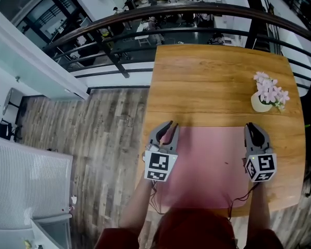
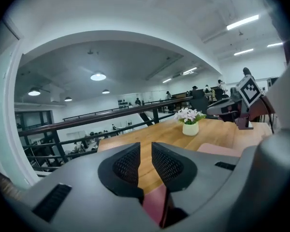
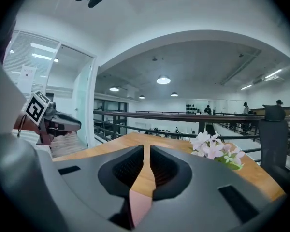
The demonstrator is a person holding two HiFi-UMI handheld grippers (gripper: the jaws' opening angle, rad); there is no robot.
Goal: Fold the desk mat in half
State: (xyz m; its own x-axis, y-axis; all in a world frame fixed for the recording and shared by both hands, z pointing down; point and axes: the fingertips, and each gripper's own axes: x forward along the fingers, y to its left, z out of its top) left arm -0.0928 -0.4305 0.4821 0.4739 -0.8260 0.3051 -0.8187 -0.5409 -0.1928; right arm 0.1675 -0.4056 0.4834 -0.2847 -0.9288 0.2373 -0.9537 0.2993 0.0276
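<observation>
The mat (image 1: pixel 207 162) looks thin and limp; pinch its far corners. The left hand-held gripper (image 1: pixel 167 130) and the right hand-held gripper (image 1: pixel 252 130) are released, empty.

Desk mat (image 1: pixel 207 160) near edge behind person (image 1: pixel 197 232)

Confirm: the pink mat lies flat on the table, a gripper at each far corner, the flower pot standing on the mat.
The flower pot stands on the bare table, beyond the mat, not on it; the head view shows this. The mat does lie flat, left gripper and right gripper at its far corners.
</observation>
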